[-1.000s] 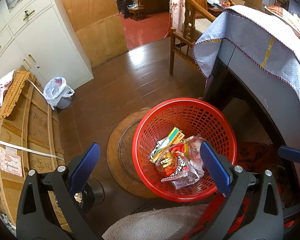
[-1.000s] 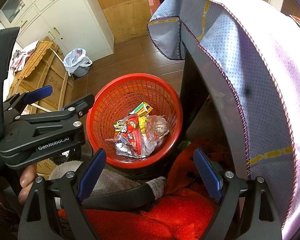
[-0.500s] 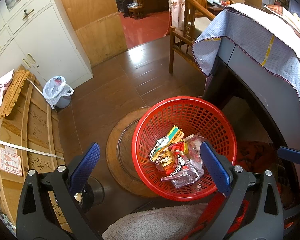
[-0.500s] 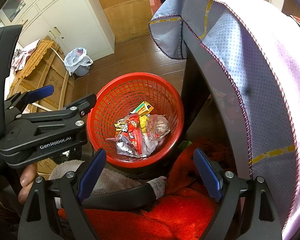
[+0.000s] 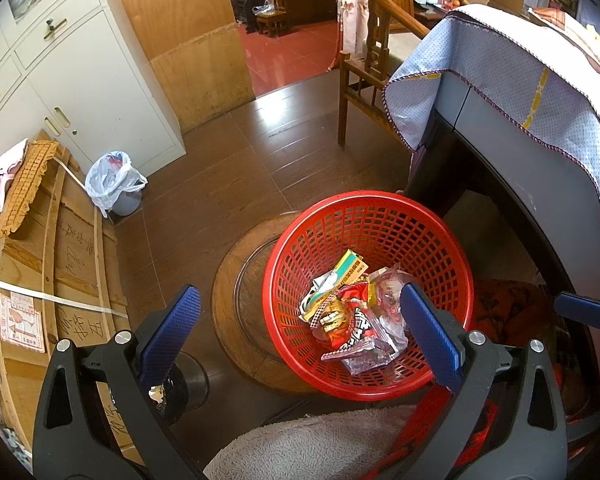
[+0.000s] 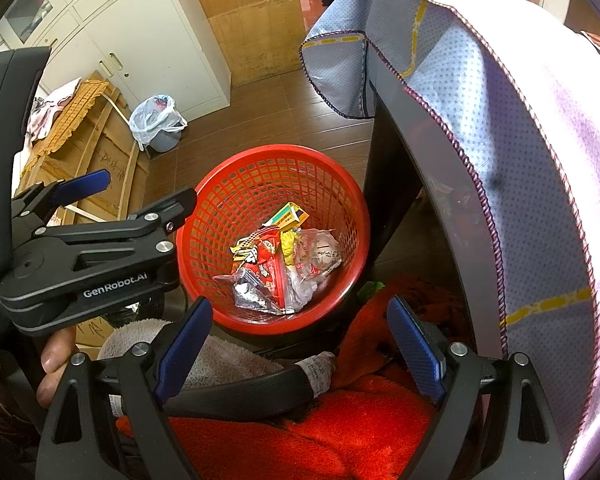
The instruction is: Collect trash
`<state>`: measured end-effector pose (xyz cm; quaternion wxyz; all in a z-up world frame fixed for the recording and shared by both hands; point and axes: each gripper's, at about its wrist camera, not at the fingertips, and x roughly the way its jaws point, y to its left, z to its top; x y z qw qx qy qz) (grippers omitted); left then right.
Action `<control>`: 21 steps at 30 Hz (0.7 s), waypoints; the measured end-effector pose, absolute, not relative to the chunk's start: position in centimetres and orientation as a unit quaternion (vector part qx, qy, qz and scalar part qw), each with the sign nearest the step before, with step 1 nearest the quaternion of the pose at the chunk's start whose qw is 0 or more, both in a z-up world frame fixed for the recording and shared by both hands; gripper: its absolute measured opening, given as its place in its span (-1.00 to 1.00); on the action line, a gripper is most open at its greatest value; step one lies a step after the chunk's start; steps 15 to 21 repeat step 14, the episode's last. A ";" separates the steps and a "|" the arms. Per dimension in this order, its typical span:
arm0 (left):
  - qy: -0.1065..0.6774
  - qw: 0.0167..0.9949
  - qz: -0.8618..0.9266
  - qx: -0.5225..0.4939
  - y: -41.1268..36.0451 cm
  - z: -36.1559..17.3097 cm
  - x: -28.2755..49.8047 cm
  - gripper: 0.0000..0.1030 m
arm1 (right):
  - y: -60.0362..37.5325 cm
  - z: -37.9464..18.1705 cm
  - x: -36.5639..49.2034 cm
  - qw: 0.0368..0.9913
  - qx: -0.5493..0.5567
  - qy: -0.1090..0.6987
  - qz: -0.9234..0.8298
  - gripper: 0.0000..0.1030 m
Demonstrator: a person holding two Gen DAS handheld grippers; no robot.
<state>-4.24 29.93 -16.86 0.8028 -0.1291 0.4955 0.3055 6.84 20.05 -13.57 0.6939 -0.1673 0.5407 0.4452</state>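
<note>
"GenRobot.AI" is read in white on the black body of the left gripper (image 6: pixel 136 196) as seen from the right wrist view; handwritten black characters are seen on the wooden crate (image 5: pixel 60 264), not legible as words; a printed red-and-white label (image 5: pixel 22 322) is stuck on its side, text too small to read; wrapper print in the basket is only partly resolved.

Trash (image 5: pixel 354 314) is piled in the bottom of the red basket (image 5: pixel 366 204): a red snack bag (image 6: pixel 264 264), a silver foil pack (image 6: pixel 250 290), a yellow-green carton (image 6: pixel 288 216), a clear crinkled film bag (image 6: pixel 316 254); the basket is round, plastic lattice, set on the dark plank floor just beside a round wooden disc (image 5: pixel 236 300) and the dark table leg (image 6: pixel 392 184).

Left gripper is released, blue ribbed pads wide apart, nothing between them; right gripper (image 6: pixel 300 342) likewise spread wide and empty.

Basket base is cut off by fuzzy grey fabric (image 5: pixel 312 446) and red fleece (image 6: pixel 340 432); a thumb (image 6: pixel 58 356) is partly seen under the left gripper body; a dotted lilac tablecloth (image 6: pixel 520 160) with stitched hem is draped over the table; a small bin (image 5: pixel 116 188) lined with a white plastic bag stands by the white cabinet (image 5: pixel 80 92), contents unclear.
</note>
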 end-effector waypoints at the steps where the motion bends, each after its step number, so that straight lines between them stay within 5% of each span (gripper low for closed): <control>1: 0.495 0.803 0.306 -0.129 29.9 -16.9 -4.2 0.87 | 20.1 -13.6 6.8 0.694 -0.167 0.541 0.445 0.70; 21: 0.495 0.800 0.311 -0.134 30.1 -16.6 -4.5 0.87 | 20.3 -13.3 6.8 0.697 -0.167 0.536 0.446 0.70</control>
